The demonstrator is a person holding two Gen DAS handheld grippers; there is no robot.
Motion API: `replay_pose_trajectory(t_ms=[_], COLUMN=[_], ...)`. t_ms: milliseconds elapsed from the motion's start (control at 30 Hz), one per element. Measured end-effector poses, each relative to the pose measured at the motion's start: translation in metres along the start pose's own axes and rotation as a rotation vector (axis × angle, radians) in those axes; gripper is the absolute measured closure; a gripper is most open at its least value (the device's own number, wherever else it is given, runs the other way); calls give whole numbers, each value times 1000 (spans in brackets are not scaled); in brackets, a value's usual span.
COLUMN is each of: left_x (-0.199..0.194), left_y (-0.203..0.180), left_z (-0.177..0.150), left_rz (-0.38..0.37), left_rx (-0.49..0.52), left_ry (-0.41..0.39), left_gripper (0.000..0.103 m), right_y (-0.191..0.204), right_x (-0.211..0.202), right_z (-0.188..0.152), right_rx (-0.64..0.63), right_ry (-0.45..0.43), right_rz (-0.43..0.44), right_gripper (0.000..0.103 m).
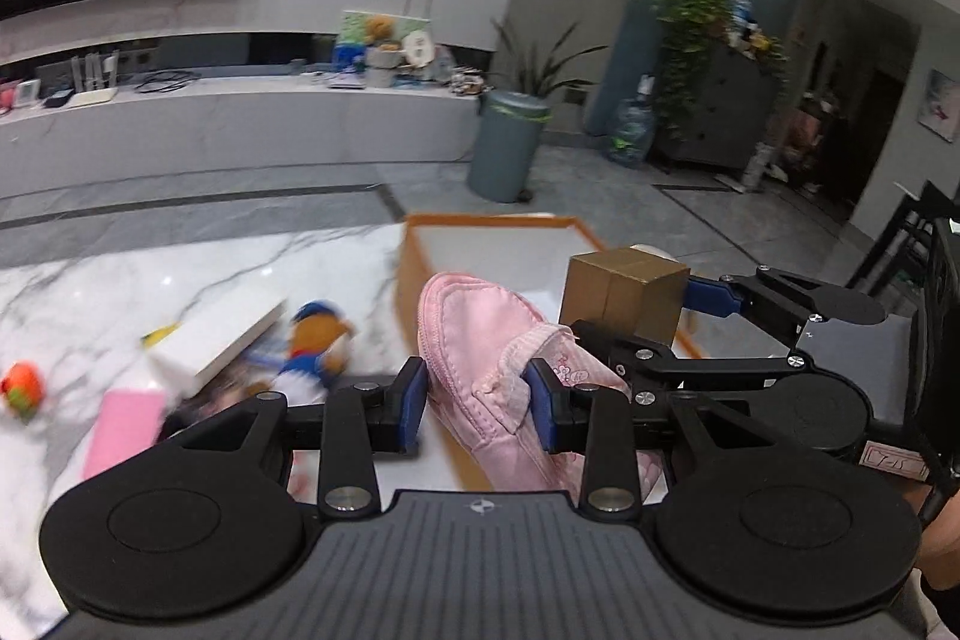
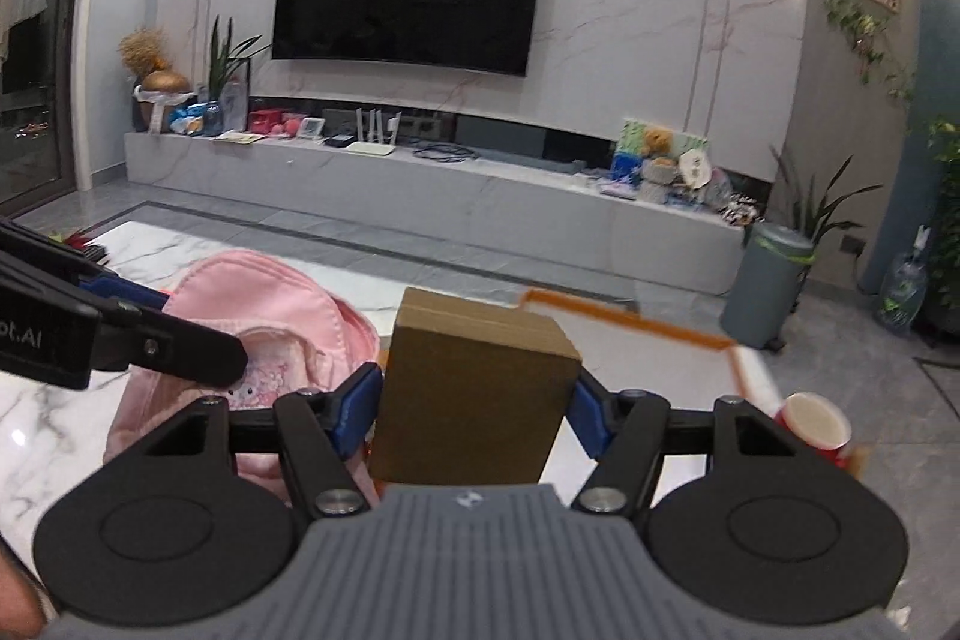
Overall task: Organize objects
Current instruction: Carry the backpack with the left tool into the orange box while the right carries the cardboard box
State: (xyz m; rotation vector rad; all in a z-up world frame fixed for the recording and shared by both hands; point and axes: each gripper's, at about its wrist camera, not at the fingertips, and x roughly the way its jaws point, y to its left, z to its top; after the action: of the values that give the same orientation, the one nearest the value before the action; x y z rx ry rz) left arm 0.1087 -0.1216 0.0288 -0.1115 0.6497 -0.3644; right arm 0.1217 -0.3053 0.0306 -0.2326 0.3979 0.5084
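Observation:
My left gripper [image 1: 478,403] is shut on a pink child's shoe [image 1: 480,340] and holds it over the near edge of an orange-rimmed white box [image 1: 492,221]. My right gripper [image 2: 477,415] is shut on a brown cardboard box [image 2: 474,382]; in the left wrist view the cardboard box [image 1: 624,289] hangs above the orange-rimmed box, right of the shoe. The shoe also shows in the right wrist view [image 2: 270,316], held by the left gripper at the left edge. The orange rim [image 2: 630,319] lies beyond the cardboard box.
On the marble table [image 1: 180,268] lie a duck plush [image 1: 315,340], a white box lid [image 1: 228,340], a pink pad [image 1: 123,430] and an orange toy [image 1: 24,388]. A red cup [image 2: 813,427] stands at the right. A grey bin [image 1: 510,145] stands on the floor.

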Motion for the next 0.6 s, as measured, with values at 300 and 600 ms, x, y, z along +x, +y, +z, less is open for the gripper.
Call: replay_pose_trajectory(t_ms=[300,600], left_x=[63,117], left_y=[-36,-35], left_z=[25,25], left_rz=[-82,-97], left_rx=[57,99], left_ry=[24,137], left_gripper=[62,62], right_y=[-66,-114], right_x=[10,53], right_z=[9,4], right_rx=[-21,63], right_ry=[29,195], right_rz=[-81,-48], right_gripper=[39,39])
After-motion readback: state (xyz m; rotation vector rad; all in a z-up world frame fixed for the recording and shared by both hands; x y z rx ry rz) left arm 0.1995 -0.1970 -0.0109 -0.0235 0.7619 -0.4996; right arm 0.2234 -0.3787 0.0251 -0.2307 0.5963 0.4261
